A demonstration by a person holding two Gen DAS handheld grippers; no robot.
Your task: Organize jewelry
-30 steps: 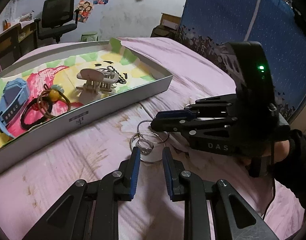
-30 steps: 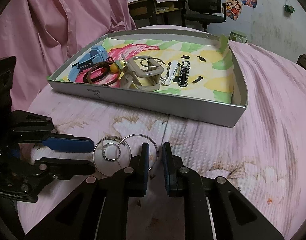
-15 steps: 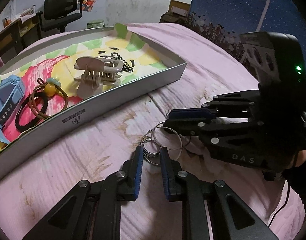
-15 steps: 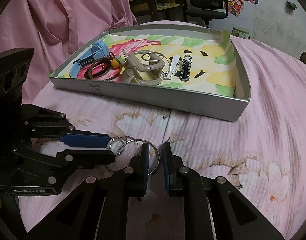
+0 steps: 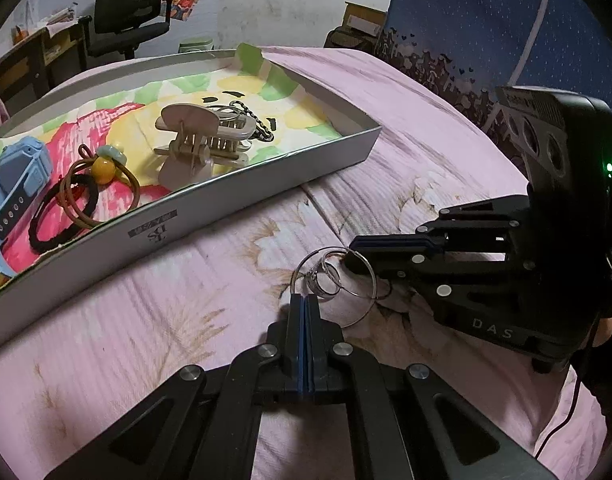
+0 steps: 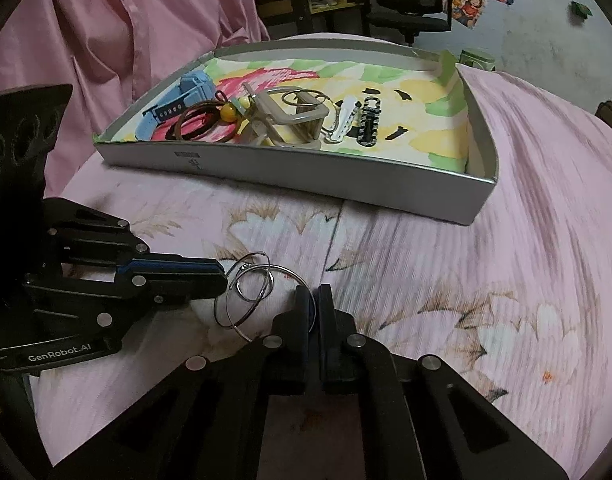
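Now left tongs (image 5: pixel 304 300) clamped on metal rings (image 5: pixel 333 280), right tongs (image 6: pixel 314 300) nearly closed

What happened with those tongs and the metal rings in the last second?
The left tongs closed on the metal rings, lifting them partly off the bedspread. The right tongs narrowed to nearly shut beside them. The tray and its contents stayed put.

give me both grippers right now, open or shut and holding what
Left gripper: shut on the metal rings, pinching their near edge.
Right gripper: shut or nearly so; whether it grips the rings cannot be told.
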